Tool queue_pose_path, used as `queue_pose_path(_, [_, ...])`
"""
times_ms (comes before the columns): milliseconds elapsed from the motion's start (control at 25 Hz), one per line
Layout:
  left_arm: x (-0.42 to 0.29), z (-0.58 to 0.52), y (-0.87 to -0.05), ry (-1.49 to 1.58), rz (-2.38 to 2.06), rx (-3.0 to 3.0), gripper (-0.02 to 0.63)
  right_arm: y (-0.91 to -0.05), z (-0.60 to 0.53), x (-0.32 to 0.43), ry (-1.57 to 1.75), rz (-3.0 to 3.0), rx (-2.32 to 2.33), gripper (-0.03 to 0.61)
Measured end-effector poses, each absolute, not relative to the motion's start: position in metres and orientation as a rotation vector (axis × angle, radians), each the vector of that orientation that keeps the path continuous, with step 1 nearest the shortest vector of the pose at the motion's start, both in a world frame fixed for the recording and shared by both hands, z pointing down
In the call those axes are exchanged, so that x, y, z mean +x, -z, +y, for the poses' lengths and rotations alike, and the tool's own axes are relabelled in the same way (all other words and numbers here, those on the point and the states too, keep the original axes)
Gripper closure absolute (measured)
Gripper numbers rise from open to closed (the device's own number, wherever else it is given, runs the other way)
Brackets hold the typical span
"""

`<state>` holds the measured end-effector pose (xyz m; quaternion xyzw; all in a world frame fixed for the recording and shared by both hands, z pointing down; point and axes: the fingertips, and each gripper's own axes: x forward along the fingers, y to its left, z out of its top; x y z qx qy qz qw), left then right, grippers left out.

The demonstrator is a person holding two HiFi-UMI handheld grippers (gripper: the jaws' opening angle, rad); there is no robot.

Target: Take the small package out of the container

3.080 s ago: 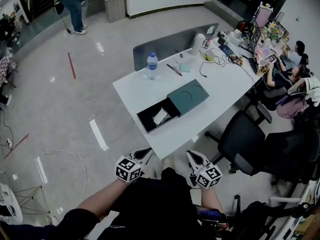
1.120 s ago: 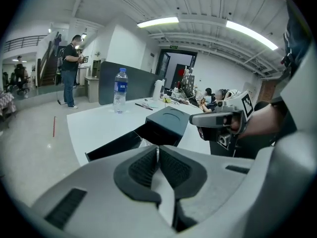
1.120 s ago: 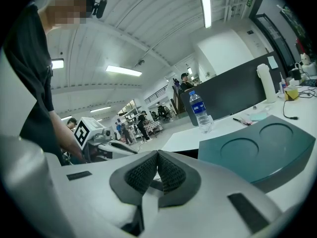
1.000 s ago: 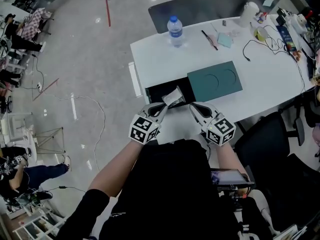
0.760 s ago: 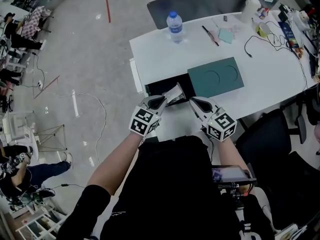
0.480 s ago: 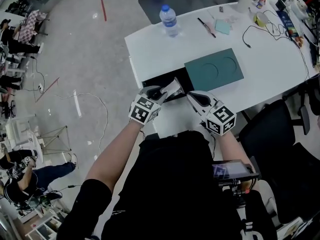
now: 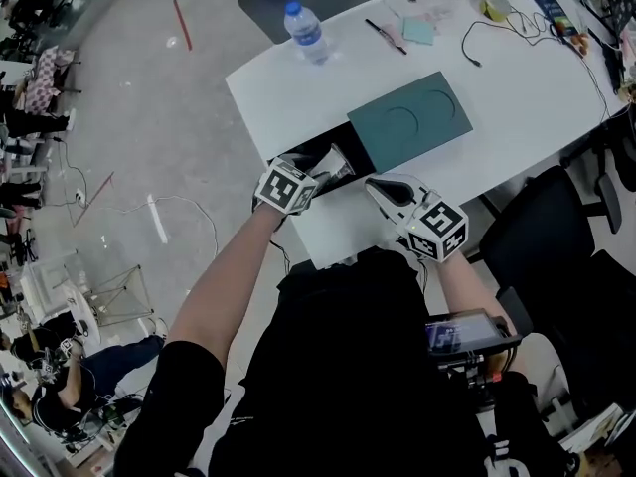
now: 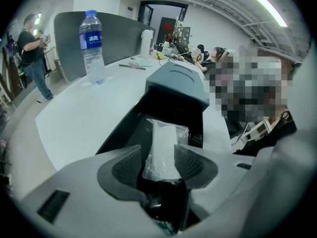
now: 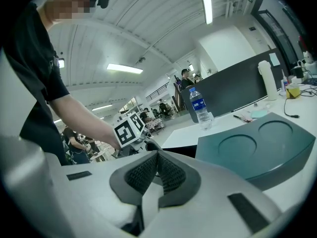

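The small package [image 8: 161,150] is a clear plastic bag with white contents. It stands between the pads of my left gripper [image 8: 158,163], whose jaws are opening, with a gap showing beside the left pad. Behind it lies the black tray [image 8: 130,124] of the container, half pulled out of its teal sleeve [image 8: 179,83]. In the head view the left gripper [image 7: 316,172] is over the tray's [image 7: 296,154] near end with the package [image 7: 337,162] at its tips. My right gripper [image 7: 378,189] hovers near the table's front edge, shut and empty, its pads [image 9: 171,172] meeting beside the teal sleeve [image 9: 262,145].
A water bottle [image 7: 305,32] stands at the far left of the white table [image 7: 517,107]. A pen, a notepad and cables lie at the back. A grey divider [image 8: 116,36] rises behind the table. A black office chair [image 7: 542,232] stands at the right.
My left gripper has moved forward over the black tray with the package at its tips. The right gripper has stayed near the table's front edge.
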<state>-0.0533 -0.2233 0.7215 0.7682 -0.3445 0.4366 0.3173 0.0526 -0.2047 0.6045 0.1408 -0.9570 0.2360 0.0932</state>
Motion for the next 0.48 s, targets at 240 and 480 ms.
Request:
queue_pose_path(240, [-0.042,-0.221,-0.729,-1.210,-0.853,2.016,0.495,-0.607,-0.203,0.062,-0.721,-2.840,0.451,0.552])
queue_pose_path(480, [-0.044,-0.221,-0.726,-1.203,-0.943,2.041,0.577,-0.607,-0.202,0.065,-0.725,-2.848,0.458,0.552])
